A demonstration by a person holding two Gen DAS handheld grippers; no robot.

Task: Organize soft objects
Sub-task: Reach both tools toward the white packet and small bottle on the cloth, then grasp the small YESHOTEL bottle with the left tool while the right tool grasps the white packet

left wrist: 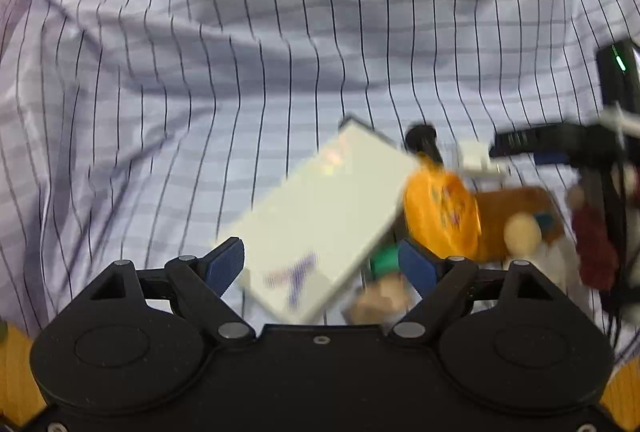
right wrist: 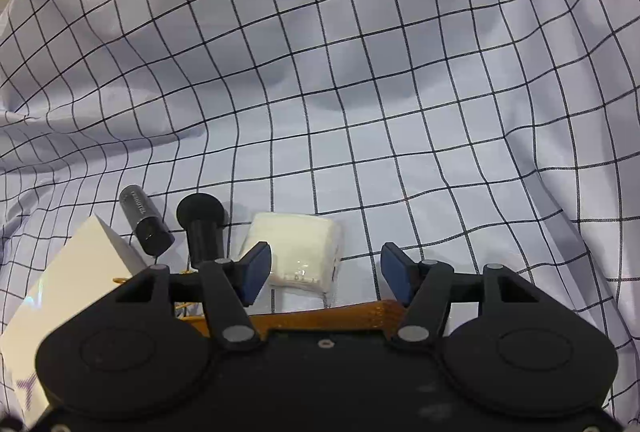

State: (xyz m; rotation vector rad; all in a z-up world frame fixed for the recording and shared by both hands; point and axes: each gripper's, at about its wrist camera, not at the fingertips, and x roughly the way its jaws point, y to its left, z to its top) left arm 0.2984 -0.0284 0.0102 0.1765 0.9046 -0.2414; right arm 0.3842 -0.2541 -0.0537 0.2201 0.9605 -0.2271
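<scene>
In the left wrist view my left gripper is open and empty above a flat white box lying on the checked cloth. Right of the box lie an orange round plush, a brown soft toy with a pale face and a dark red knitted piece, all blurred. In the right wrist view my right gripper is open and empty, just above a white wrapped tissue pack. The other gripper shows at the right of the left wrist view.
A dark cylinder and a black mushroom-shaped knob lie left of the tissue pack. The white box also shows in the right wrist view. An orange woven edge lies under my right gripper. The wrinkled cloth spreads beyond.
</scene>
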